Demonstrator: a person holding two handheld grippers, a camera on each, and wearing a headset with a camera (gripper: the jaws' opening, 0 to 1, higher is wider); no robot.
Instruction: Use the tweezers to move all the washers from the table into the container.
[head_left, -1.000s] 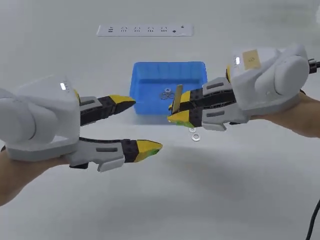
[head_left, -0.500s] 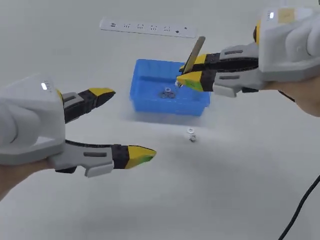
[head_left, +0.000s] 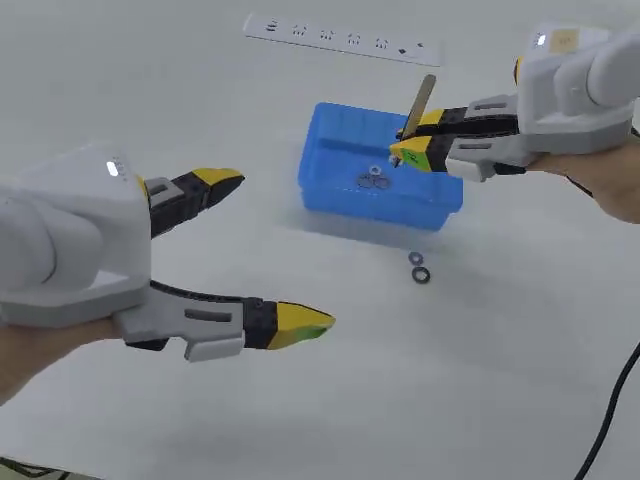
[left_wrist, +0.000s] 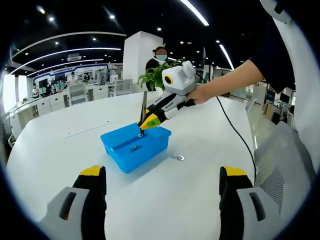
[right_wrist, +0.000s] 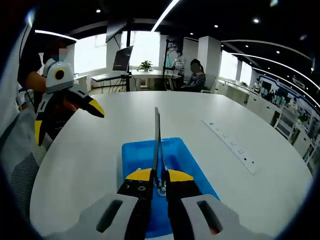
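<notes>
The white table (head_left: 480, 380) carries the blue container (head_left: 345, 205), and the right gripper (head_left: 408, 148) has swung from the table's two washers (head_left: 418, 268) to above it. Its jaws stay clamped on the tweezers (head_left: 422, 95), tips down near the washers inside (head_left: 375, 178): likely a drop-off, two remaining. The left gripper (head_left: 280, 250) hovers, jaws apart.

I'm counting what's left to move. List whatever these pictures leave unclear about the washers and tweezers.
Head view: the tips of the tweezers blur into the right tool, so whether they hold a washer cannot be told.
Head view: the binned washers in the container overlap, too small to count.
Left gripper view: the loose washers beside the container are too small to count.
Right gripper view: the right tool covers the container's near end.
</notes>
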